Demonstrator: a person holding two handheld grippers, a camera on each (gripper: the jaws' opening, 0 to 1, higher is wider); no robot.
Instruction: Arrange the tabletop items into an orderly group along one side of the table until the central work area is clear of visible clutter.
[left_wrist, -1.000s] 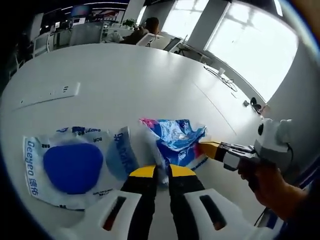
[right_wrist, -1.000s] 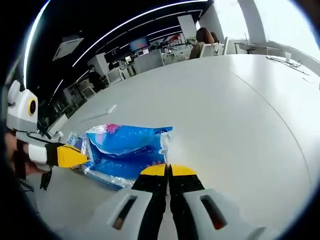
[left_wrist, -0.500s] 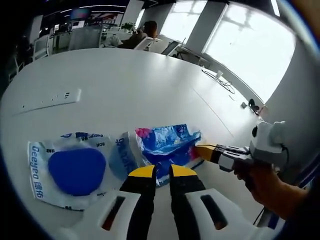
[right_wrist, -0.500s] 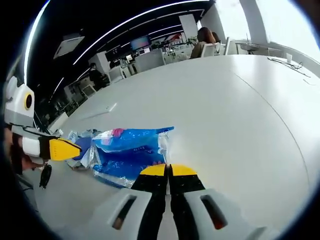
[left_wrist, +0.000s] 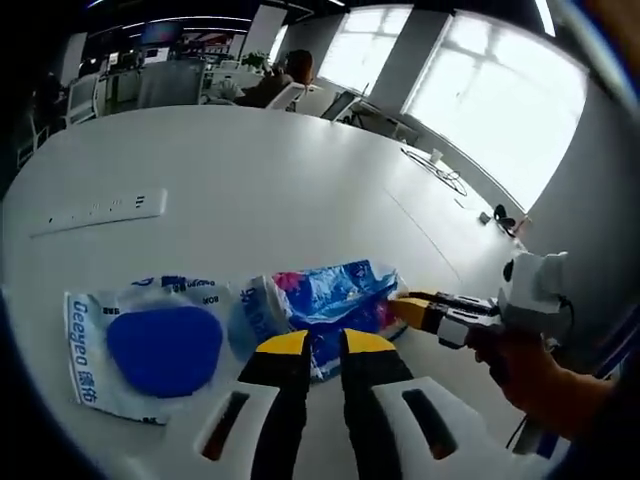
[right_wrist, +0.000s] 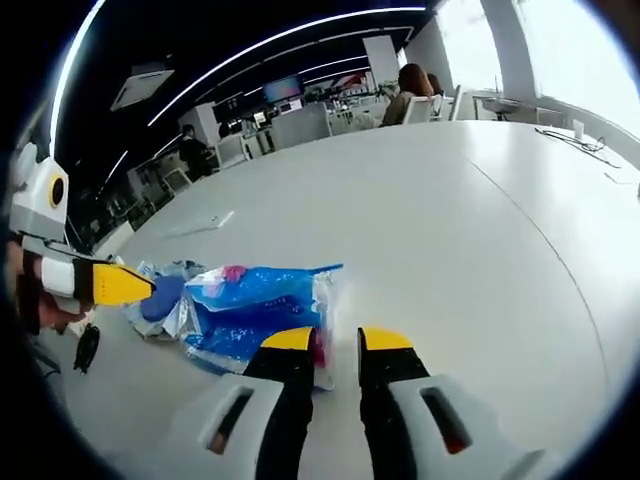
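A crumpled blue plastic bag (left_wrist: 335, 295) lies on the white table (left_wrist: 250, 170) just ahead of my left gripper (left_wrist: 323, 345), whose jaws pinch its near edge. Left of it lies a white packet with a blue round patch (left_wrist: 150, 345). My right gripper (left_wrist: 408, 305) comes in from the right, its yellow tips by the bag's right end. In the right gripper view the right gripper (right_wrist: 337, 340) stands open, with the blue bag (right_wrist: 255, 310) just left of the gap. The left gripper (right_wrist: 135, 285) is at the left, by the white packet (right_wrist: 155, 298).
A white power strip (left_wrist: 95, 210) lies farther back on the table, also seen as the power strip (right_wrist: 215, 220). A thin cable (left_wrist: 440, 160) lies near the far right edge. People sit at desks beyond the table (left_wrist: 290, 75). A hand (left_wrist: 535, 375) holds the right gripper.
The right gripper's jaws have opened and let go of the blue bag. The bag has sunk from a raised, bunched shape to lie flatter on the table beside the white packet.
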